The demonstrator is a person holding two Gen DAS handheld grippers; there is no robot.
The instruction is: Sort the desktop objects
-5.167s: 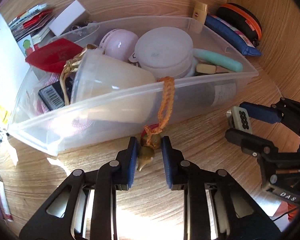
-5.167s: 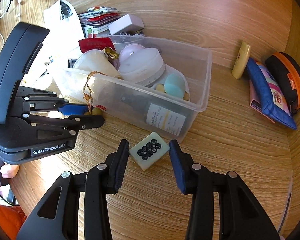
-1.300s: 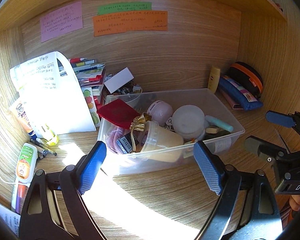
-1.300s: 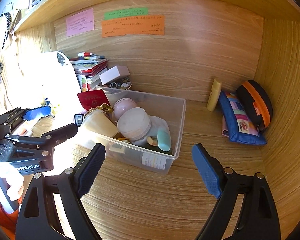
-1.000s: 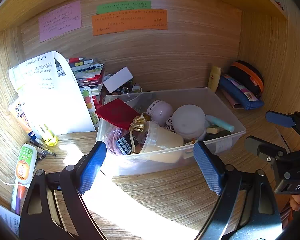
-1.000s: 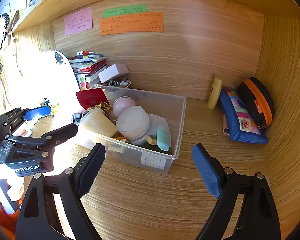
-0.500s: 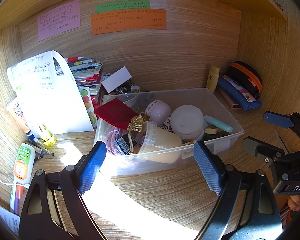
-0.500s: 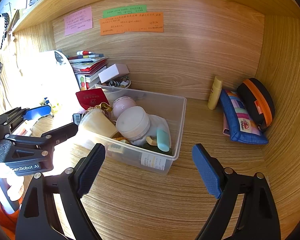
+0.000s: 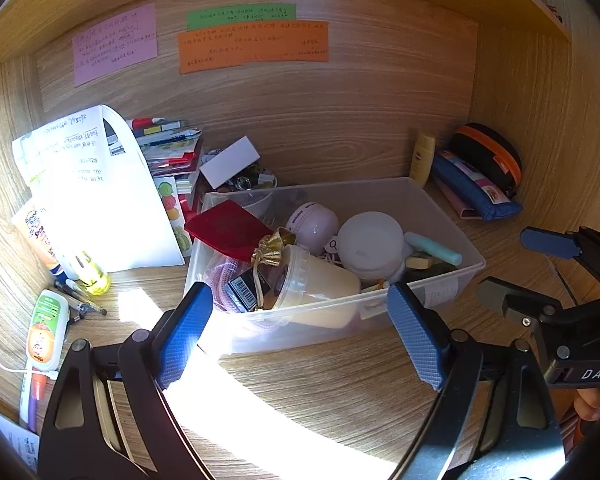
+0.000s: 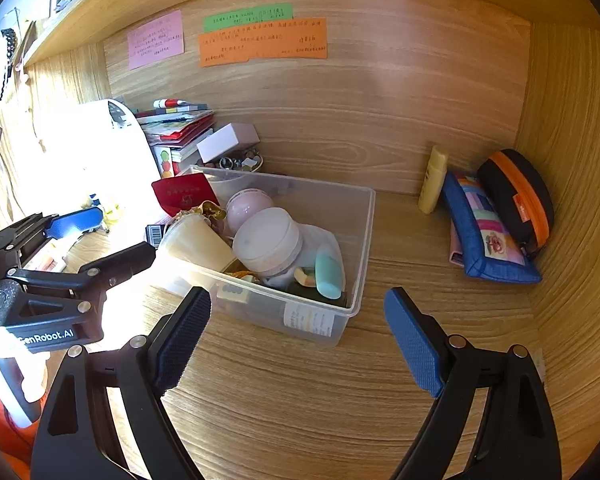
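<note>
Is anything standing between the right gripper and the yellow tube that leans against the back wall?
Nothing visible. The right gripper is open and empty above bare desk. The yellow tube stands beyond it to the right, with the clear bin off to its left and the blue pouch beside it on the right.

Bin (image 9: 440, 216) mid-desk, jar (image 9: 316, 284) inside, papers (image 9: 96, 192) left, pouches (image 9: 476, 184) right

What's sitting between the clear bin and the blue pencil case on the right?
Only bare desk lies between clear bin and blue pencil case, clearest in the right wrist view.
</note>
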